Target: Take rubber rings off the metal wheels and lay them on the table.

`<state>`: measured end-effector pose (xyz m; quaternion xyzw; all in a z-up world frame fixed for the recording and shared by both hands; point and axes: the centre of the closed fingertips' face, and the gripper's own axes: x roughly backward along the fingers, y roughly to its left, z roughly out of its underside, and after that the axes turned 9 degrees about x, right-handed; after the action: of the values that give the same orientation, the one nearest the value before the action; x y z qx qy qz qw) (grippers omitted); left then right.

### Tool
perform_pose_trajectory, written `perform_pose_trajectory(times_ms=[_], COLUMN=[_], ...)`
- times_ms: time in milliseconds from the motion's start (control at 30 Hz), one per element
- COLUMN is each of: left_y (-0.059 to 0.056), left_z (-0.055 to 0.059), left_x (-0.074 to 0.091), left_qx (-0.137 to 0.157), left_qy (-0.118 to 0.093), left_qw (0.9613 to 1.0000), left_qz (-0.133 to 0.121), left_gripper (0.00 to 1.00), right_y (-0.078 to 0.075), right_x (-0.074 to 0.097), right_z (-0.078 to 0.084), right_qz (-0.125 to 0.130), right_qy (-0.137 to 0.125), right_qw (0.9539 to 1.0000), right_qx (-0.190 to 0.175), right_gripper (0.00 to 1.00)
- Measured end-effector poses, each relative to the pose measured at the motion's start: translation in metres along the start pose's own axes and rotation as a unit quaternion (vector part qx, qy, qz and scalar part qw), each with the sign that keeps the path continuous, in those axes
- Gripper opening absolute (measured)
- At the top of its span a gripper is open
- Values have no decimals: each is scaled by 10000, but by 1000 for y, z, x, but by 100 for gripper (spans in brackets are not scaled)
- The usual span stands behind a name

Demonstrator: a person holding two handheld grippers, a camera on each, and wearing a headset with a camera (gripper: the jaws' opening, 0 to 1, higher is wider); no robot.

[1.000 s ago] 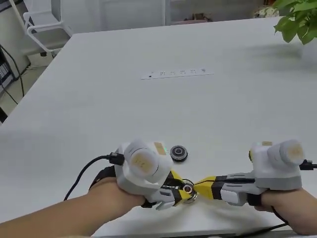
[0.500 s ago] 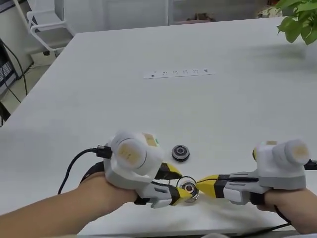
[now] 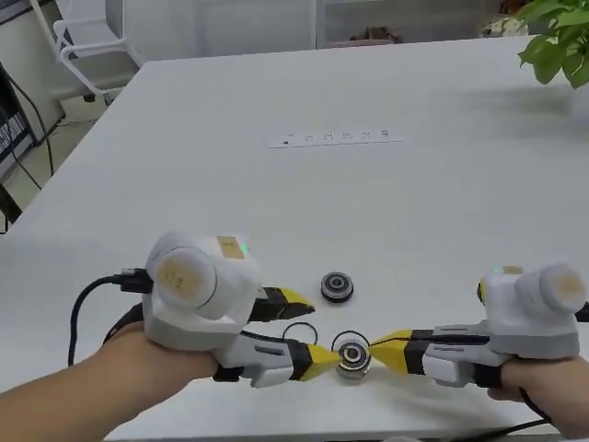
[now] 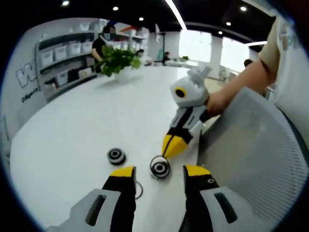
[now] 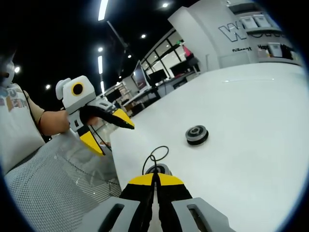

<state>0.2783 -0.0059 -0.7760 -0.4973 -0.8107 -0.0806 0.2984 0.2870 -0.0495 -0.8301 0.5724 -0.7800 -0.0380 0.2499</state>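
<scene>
A bare metal wheel [image 3: 352,356] rests on the white table near its front edge. My right gripper [image 3: 379,345] is shut, and its yellow tips touch the wheel's right side. I cannot tell whether they pinch it. A thin black rubber ring [image 3: 299,333] lies loose on the table just left of the wheel, between the jaws of my open left gripper [image 3: 311,327]. A second wheel [image 3: 337,286] with its black ring on sits a little farther back. In the right gripper view the wheel [image 5: 158,169] is just past my right gripper [image 5: 154,178], with the ring [image 5: 156,153] beyond it.
The table [image 3: 414,203] stretches far ahead, with a row of small marks [image 3: 336,138] across its middle. A green plant [image 3: 557,41] stands at the far right corner. A white chair [image 3: 78,46] is beyond the far left corner. The front edge runs right under both grippers.
My left gripper has drawn back to the left and opened. The rubber ring it pulled from the wheel now lies on the table. The right gripper has stayed at the wheel.
</scene>
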Motion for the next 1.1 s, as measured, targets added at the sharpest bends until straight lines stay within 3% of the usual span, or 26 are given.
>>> perform_pose_trajectory(times_ms=[467, 967, 1100], left_y=[11, 27, 27], left_z=[-4, 2, 1], left_x=[32, 56, 61], left_qx=[181, 375, 414], left_qy=[-280, -417, -474], left_qw=[9989, 9960, 9950], left_qz=[-320, -698, -775], left_gripper=[48, 53, 55], right_y=[-1, -4, -6], right_x=[-4, -19, -26], right_z=[-13, -31, -32], right_qz=[-108, -323, -380], right_qy=[-32, 19, 133], right_qw=[9999, 9993, 9988], right_qx=[88, 211, 289], right_gripper=[0, 0, 0])
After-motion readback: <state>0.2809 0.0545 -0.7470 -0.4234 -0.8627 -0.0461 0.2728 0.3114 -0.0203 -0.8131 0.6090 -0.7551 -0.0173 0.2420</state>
